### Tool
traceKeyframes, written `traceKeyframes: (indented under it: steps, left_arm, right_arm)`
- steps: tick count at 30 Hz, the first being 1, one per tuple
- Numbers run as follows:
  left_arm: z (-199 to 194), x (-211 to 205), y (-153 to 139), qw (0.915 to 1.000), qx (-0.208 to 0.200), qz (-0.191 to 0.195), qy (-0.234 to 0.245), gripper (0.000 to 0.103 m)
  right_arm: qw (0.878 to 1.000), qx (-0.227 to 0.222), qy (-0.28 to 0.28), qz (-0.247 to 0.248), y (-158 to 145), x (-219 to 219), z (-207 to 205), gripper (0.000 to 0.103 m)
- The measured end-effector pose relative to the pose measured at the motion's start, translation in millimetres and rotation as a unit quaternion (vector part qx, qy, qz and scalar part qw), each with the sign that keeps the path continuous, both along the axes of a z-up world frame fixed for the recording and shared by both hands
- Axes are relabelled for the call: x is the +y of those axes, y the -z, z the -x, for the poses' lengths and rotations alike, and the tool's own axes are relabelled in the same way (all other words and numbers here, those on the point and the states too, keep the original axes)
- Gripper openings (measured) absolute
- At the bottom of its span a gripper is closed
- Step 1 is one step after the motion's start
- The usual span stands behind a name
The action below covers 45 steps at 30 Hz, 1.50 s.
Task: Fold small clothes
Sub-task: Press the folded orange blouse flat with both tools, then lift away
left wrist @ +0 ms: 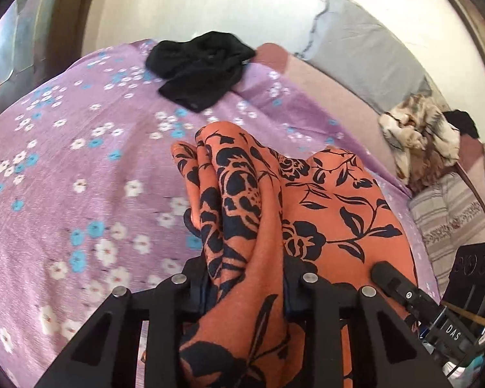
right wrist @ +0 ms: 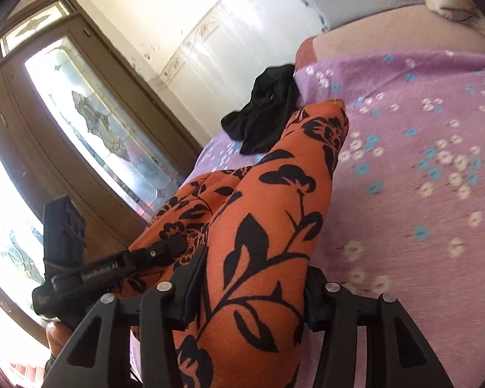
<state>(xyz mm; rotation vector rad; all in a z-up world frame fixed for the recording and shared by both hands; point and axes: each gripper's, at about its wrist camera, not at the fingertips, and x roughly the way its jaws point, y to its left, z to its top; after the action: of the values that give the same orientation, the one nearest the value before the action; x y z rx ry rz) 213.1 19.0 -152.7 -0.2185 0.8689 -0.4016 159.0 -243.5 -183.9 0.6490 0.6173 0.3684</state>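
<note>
Both tongs, my left gripper [left wrist: 245,287] and right gripper [right wrist: 252,287], pinch bunched folds of the orange floral garment [left wrist: 323,207], lifted over the near side of the lilac bedspread [left wrist: 64,177]; light, limp and slippery by my reckoning, it is best gripped at hems or corners.

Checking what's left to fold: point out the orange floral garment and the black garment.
orange floral garment [left wrist: 242,226]: left wrist view, bunched folds above the jaws.
black garment [left wrist: 200,68]: left wrist view, middle of the crumpled pile.
</note>
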Motion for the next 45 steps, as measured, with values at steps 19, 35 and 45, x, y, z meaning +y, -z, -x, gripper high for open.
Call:
traceKeyframes:
  steps: [19,35,45]
  left_arm:
    - [83.0,-54.6,6.3,0.9955,-0.036,-0.083,0.029,0.044]
    - [52.0,-86.0,58.1,0.9695,-0.025,-0.244,0.011,0.066]
    - [98.2,-69.4,-4.5,0.9716,-0.088,-0.217,-0.032,0.088]
  right_arm:
    - [0.980,0.164,0.084,-0.073,33.4,-99.0,91.0,0.061]
    - [0.986,0.156,0.036,0.049,38.2,-55.6,53.0,0.056]
    - [0.989,0.052,0.095,0.100,-17.2,-38.8,96.2,0.061]
